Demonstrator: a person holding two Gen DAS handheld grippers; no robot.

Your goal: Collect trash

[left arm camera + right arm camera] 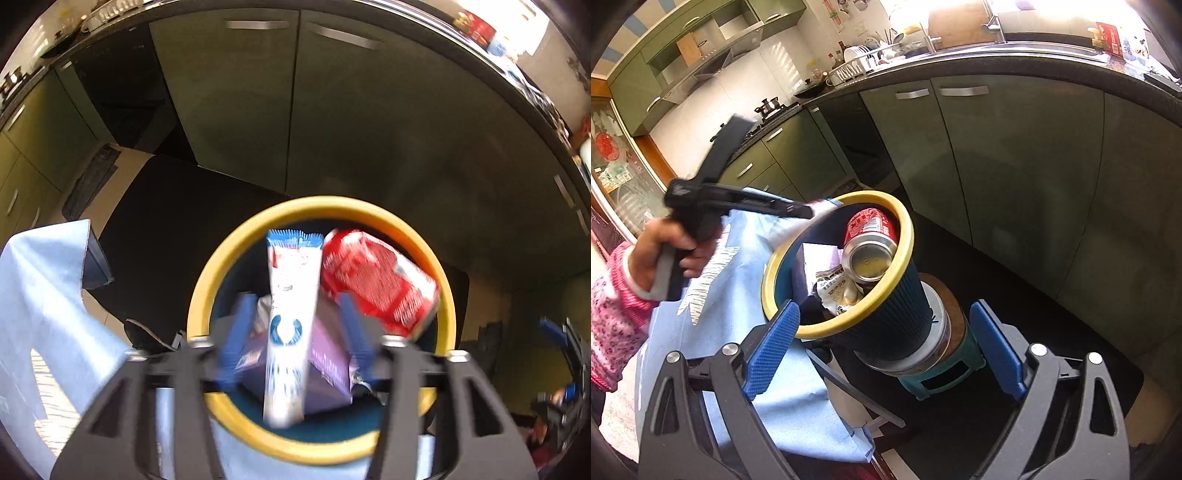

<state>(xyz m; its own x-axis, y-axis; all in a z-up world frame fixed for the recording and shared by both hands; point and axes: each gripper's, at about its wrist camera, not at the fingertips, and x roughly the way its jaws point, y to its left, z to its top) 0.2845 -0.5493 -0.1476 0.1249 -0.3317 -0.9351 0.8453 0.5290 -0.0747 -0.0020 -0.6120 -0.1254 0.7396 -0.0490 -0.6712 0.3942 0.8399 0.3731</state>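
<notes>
Below your spread left gripper (pixel 295 332), wrapper (pixel 290 325) loose over yellow-rimmed bin (pixel 448 295); green cabinets (pixel 229 92) beyond, blurred.

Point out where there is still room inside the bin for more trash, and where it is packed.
Inside the yellow-rimmed bin, the open patch lies along the near rim, bordered by the purple box and the wall. The far side is crowded: the red can leans there, and the white wrapper hangs between the left gripper's open jaws.
</notes>
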